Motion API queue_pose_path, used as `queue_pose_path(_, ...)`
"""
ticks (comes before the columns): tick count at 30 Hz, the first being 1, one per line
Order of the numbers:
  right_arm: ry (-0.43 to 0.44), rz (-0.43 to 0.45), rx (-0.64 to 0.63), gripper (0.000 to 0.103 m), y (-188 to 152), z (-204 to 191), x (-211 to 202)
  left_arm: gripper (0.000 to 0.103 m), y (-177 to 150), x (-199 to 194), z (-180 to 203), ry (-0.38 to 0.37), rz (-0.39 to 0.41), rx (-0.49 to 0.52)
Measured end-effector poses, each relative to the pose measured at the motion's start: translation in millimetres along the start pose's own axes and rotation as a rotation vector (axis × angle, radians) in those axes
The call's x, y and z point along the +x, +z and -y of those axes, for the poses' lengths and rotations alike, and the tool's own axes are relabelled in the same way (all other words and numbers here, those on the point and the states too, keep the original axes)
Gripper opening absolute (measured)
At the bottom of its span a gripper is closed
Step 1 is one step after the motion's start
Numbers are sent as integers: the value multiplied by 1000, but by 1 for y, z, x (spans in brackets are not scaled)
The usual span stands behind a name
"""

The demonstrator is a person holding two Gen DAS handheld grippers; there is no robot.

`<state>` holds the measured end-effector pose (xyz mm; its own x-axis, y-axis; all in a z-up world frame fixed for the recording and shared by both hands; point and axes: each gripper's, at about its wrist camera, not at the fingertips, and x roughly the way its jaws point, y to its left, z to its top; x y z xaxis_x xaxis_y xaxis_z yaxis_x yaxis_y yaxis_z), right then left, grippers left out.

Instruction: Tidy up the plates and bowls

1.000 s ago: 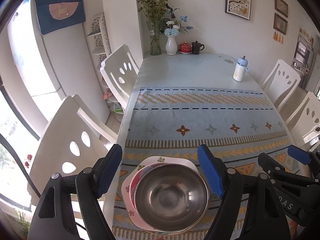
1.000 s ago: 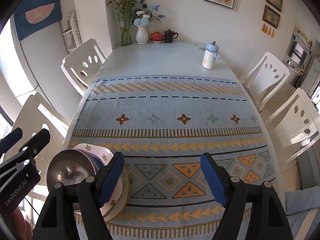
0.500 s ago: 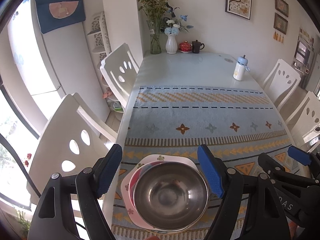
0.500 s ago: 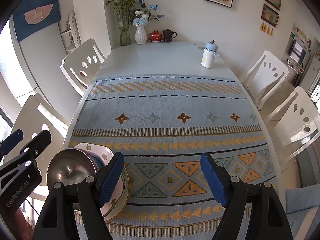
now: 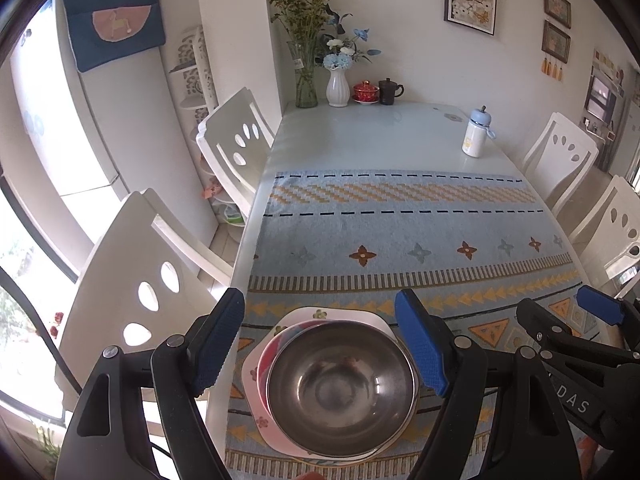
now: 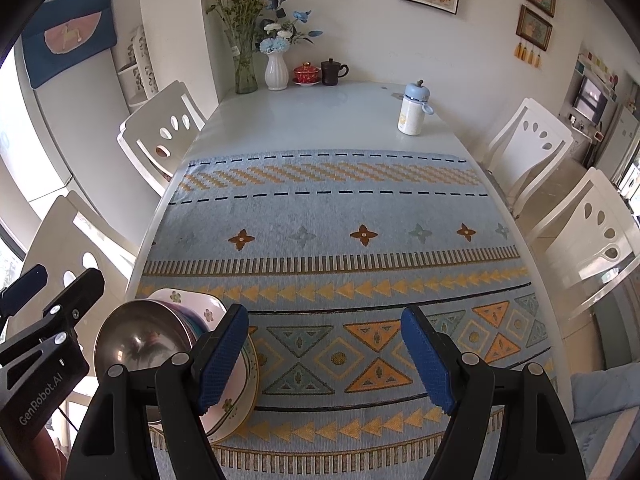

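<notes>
We hold the left gripper (image 5: 320, 346) above the steel bowl (image 5: 340, 388) stacked on plates (image 5: 256, 364), fingers open; the right gripper (image 6: 324, 356) beside the bowl, fingers open, empty.

We see our left gripper (image 5: 320, 344) with jaws apart above a steel bowl (image 5: 341, 388) stacked on a flowered plate (image 5: 256, 364) near the tabletop's (image 5: 380, 136) near left corner, touching neither.
</notes>
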<state>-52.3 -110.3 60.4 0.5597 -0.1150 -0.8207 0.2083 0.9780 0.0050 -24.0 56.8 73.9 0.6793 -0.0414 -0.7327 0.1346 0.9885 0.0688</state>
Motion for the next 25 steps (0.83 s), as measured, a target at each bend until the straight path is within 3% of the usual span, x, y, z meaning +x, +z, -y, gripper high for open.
queue_pose_path(25,-20,-22,13,77,-7,6,4,77,-1,-1,3,-6,20,-7)
